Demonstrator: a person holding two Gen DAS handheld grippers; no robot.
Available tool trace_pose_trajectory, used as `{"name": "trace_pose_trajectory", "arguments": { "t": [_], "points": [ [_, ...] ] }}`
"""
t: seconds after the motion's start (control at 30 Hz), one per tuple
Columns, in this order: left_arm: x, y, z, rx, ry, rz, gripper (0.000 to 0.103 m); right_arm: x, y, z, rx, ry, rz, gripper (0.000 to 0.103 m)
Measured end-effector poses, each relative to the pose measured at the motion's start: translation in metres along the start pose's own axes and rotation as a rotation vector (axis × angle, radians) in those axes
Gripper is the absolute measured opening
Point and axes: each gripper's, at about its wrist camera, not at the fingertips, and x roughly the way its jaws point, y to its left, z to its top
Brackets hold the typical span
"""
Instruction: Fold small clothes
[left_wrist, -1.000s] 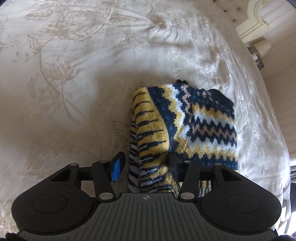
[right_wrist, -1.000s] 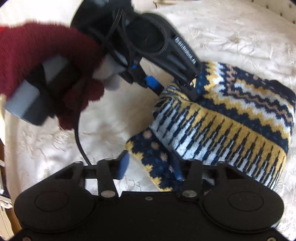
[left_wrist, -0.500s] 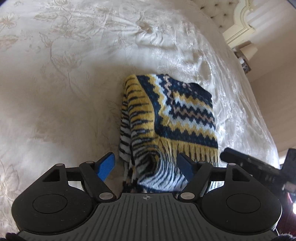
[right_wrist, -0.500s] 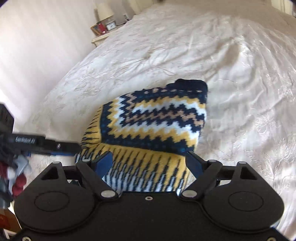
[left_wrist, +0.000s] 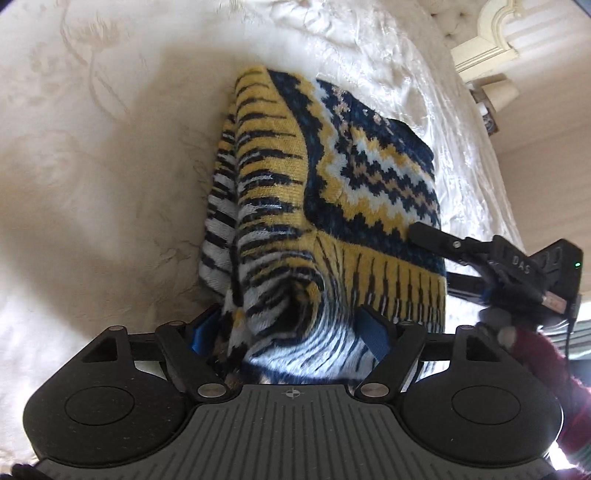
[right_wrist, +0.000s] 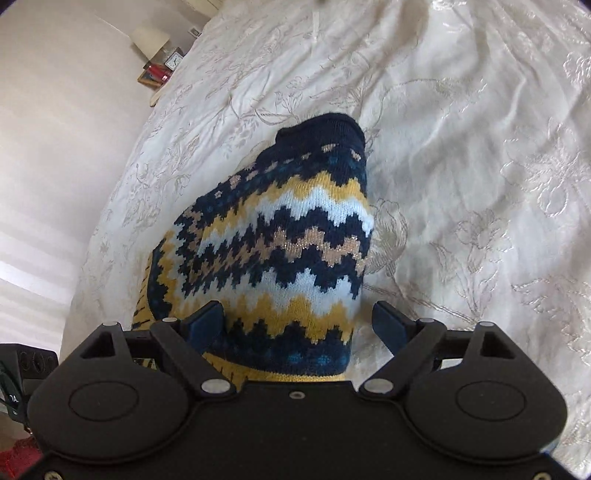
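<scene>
A folded sweater, knitted in navy, yellow, white and tan zigzags, lies on the bed, whose cream cover carries a woven flower pattern. In the left wrist view the left tool sits at the sweater's near end with its blue-padded fingers spread wide, one on each side of a bunched fold of striped ribbing; the knit fills the gap between them, and the fingers do not look pressed into it. The striped layers are stacked along the sweater's left edge, and the zigzag panel lies on top toward the right. At the sweater's right edge the right tool shows in that same view, its black fingertip lying on or just above the yellow-striped hem; a red sleeve follows behind it. In the right wrist view the right tool is also spread, its fingers straddling the near corner of the sweater, the left one over the knit and the right one over the bed cover just beside it. The dark neck of the sweater points away from this tool. Beyond the sweater, by the wall, a nightstand holds a lamp and a small clock.
</scene>
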Motion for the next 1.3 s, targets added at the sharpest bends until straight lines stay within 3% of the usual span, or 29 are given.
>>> {"name": "trace_pose_trajectory", "arguments": {
  "t": [0.2,0.23,0.27,0.33,0.37,0.47,0.63,0.87,0.97,1.03,1.1,1.23,1.3],
  "points": [
    [0.017,0.007,0.008,-0.075,0.042,-0.098,0.085,0.016,-0.006,-0.001,0.037,0.021,0.054,0.093],
    [0.018,0.008,0.009,-0.081,0.058,-0.128,0.08,0.016,-0.006,0.0,0.043,0.026,0.066,0.088],
    [0.02,0.008,0.01,-0.084,0.078,-0.157,0.067,0.016,-0.005,-0.001,0.046,0.035,0.084,0.071],
    [0.021,0.004,0.008,-0.063,0.109,-0.184,0.056,0.013,0.0,-0.001,0.026,0.046,0.064,0.058],
    [0.02,0.0,0.006,-0.034,0.114,-0.187,0.056,0.01,0.003,-0.002,0.019,0.045,0.063,0.053],
    [0.014,-0.009,-0.004,-0.003,0.119,-0.211,0.056,-0.003,0.007,-0.003,0.044,0.044,0.069,0.05],
    [0.007,-0.029,-0.04,0.009,0.16,-0.252,0.056,-0.026,0.014,-0.018,0.041,0.058,0.043,0.05],
    [0.016,-0.064,-0.127,0.049,0.252,-0.263,0.056,-0.029,0.019,-0.021,0.054,0.094,0.003,0.05],
    [0.025,-0.075,-0.161,0.056,0.268,-0.227,0.057,-0.035,0.011,-0.02,0.068,0.11,-0.008,0.052],
    [0.028,-0.081,-0.176,0.079,0.247,-0.155,0.057,-0.043,0.004,-0.026,0.06,0.114,-0.038,0.056],
    [0.026,-0.084,-0.188,0.107,0.198,-0.048,0.058,-0.049,-0.002,-0.031,0.043,0.107,-0.087,0.059],
    [0.011,-0.089,-0.201,0.104,0.086,0.069,0.06,-0.065,-0.009,-0.033,0.051,0.051,-0.1,0.076],
    [0.003,-0.098,-0.206,0.128,0.037,0.122,0.061,-0.074,-0.007,-0.037,0.032,0.026,-0.11,0.079]
  ]
}}
